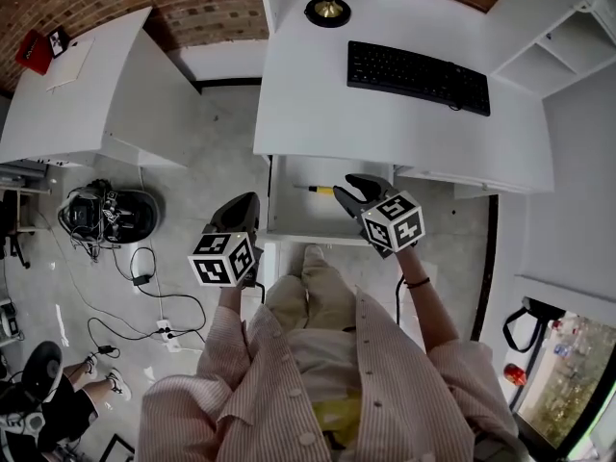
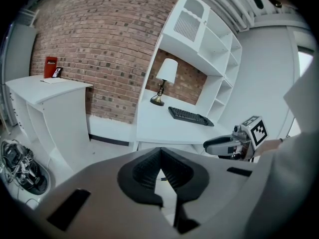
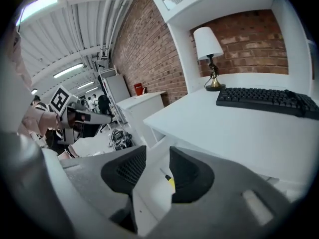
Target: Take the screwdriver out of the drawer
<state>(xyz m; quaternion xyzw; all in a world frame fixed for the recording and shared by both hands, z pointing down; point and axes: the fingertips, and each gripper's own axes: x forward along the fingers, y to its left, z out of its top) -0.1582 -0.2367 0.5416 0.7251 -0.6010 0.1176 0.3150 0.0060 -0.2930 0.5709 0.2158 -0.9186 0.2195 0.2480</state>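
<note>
**A:** Yellow handle, dark shaft: the screwdriver (image 1: 321,190) lies loose on the floor of the open drawer (image 1: 289,221), which is pulled out from under the white surface (image 1: 318,94). The opening looks done, so I'd say the reach is the step in hand.

**B:** Which claw takes it?

**A:** The right claw (image 1: 348,198). It hangs over the drawer just beside the handle, jaws parted and nothing in them. In the right gripper view the yellow handle shows through the gap, lower down and not gripped.

**B:** And the next move?

**A:** Probably to come down, straddle the handle across its length, clench, then lift clear of the drawer front.

**B:** The left claw (image 1: 243,208)?

**A:** Pressed closed on nothing, out to the left of the drawer and apart from it.

**B:** Anything in the way?

**A:** Little. The edge of the surface hangs over the back of the drawer, so headroom may be tight there. The keyboard (image 1: 419,75) and lamp (image 1: 328,8) sit on top, well apart. A tangle of cables (image 1: 101,215) lies on the floor to the left.
</note>
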